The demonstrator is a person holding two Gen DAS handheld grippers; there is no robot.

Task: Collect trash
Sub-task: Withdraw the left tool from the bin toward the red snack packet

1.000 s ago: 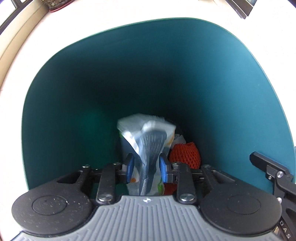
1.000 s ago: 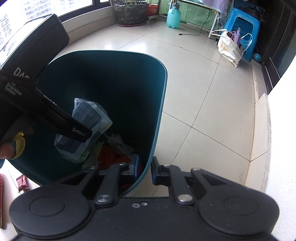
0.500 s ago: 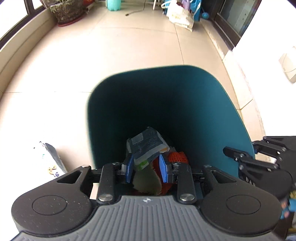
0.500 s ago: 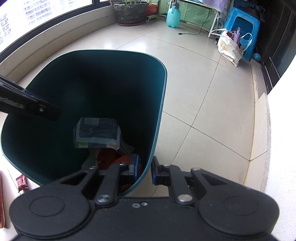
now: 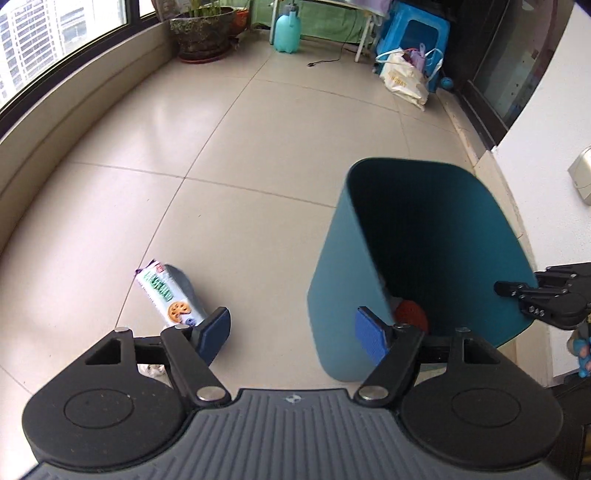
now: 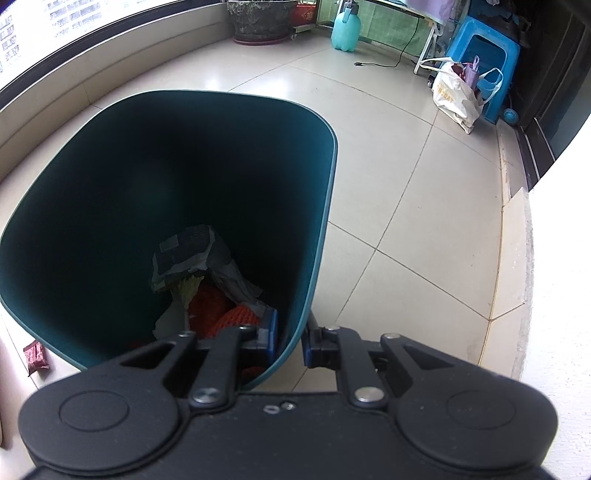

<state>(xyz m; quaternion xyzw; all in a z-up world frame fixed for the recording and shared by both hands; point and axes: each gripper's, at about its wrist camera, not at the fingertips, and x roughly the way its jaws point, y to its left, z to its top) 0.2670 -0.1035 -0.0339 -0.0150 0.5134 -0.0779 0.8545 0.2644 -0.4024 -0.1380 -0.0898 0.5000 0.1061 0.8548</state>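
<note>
My right gripper (image 6: 291,338) is shut on the near rim of the teal trash bin (image 6: 110,155), one pad inside and one outside. Inside the bin lie a blue-grey snack wrapper (image 6: 188,251) and red mesh netting (image 6: 218,310). My left gripper (image 5: 293,334) hangs above the floor left of the bin (image 5: 343,280); its jaws are opening wide with nothing between them. A biscuit wrapper (image 5: 168,295) lies on the tiles by the left fingertip. A small dark-red wrapper (image 6: 36,356) lies on the floor left of the bin.
A crumpled white scrap (image 5: 153,369) shows under my left finger. At the far end stand a potted plant (image 5: 201,33), a teal spray bottle (image 5: 288,31), a blue stool (image 5: 413,37) and a white bag (image 5: 404,79). A white wall (image 5: 546,129) runs along the right.
The left gripper let the blue-grey wrapper drop into the bin, then rose and drew back to the left as its jaws spread wide. The right gripper kept its hold on the rim.
</note>
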